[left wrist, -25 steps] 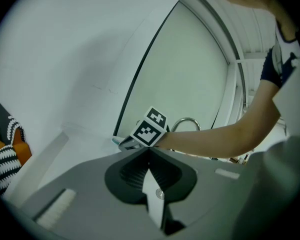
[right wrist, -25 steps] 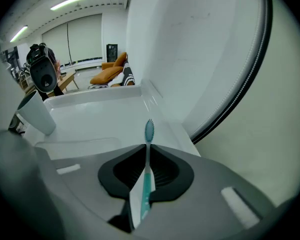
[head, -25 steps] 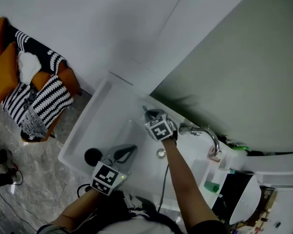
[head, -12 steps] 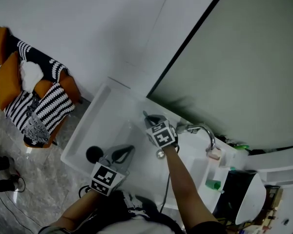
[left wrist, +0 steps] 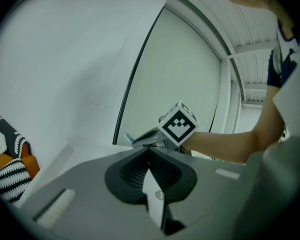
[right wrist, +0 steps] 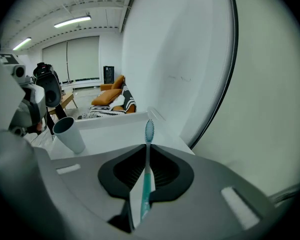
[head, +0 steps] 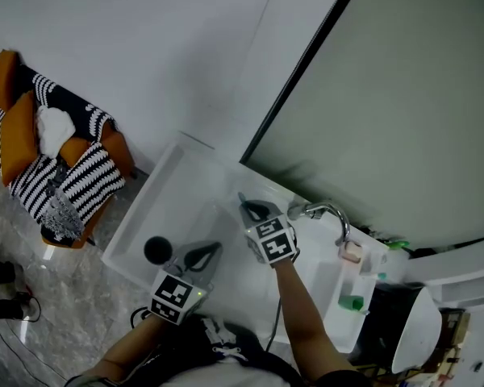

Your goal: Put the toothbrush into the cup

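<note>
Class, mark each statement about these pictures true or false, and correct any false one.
1. The right gripper grips the toothbrush. True.
2. The toothbrush stands in the cup. False: it is held in the right gripper, apart from the cup.
3. The left gripper clamps the cup. False: its jaws are together with nothing between them.
4. The toothbrush's bristle end sticks out past the right gripper's jaw tips. True.

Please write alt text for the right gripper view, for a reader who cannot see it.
The right gripper is shut on a toothbrush, bristles pointing away. Beyond it, a cup sits on a white counter by a white wall.
</note>
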